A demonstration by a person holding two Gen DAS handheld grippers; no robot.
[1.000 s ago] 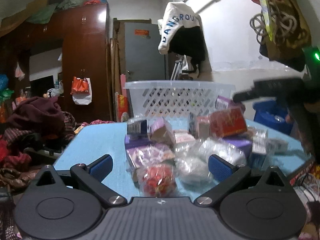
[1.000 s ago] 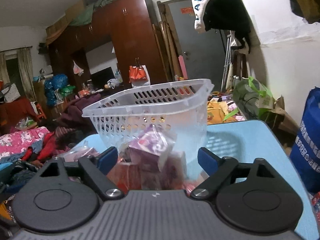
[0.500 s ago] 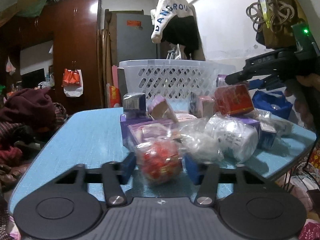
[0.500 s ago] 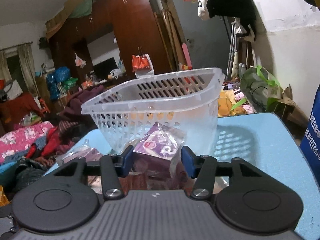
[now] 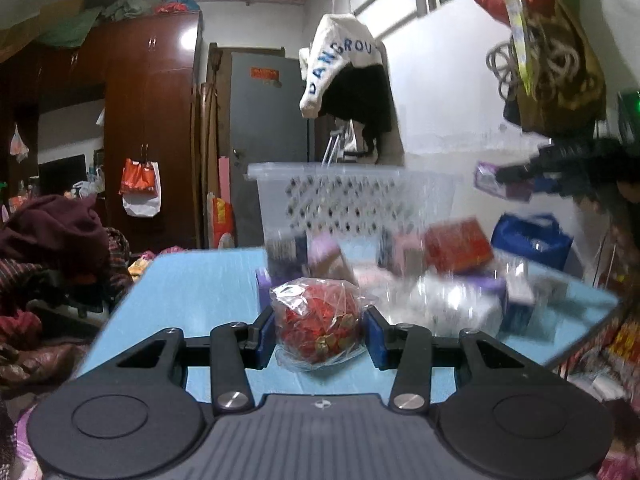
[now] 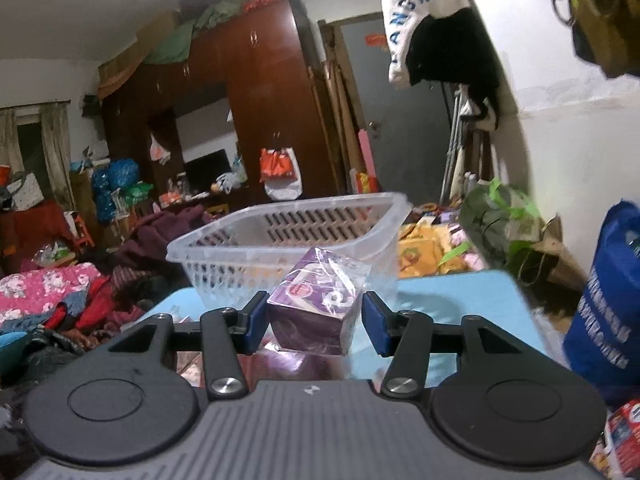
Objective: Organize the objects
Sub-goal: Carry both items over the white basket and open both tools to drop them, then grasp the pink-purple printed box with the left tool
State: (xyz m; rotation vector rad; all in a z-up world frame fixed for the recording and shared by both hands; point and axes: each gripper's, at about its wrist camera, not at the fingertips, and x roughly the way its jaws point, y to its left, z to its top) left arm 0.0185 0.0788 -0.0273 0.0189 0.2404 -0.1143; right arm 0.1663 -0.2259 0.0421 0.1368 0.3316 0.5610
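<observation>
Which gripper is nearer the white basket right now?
Right. The right gripper, shut on the purple box, sits just in front of the white basket. The left gripper, shut on the red candy bag, is farther back, with the pile of packages between.

Motion blur smears the pile of boxes and packets (image 5: 440,264) on the table (image 5: 192,288) in the left wrist view; their labels cannot be read. The white basket (image 5: 352,200) behind them is blurred too. The right gripper (image 5: 516,178) at the frame's right is dark and indistinct.

In the right wrist view, a blue bag (image 6: 612,300) is cut off by the right edge.
</observation>
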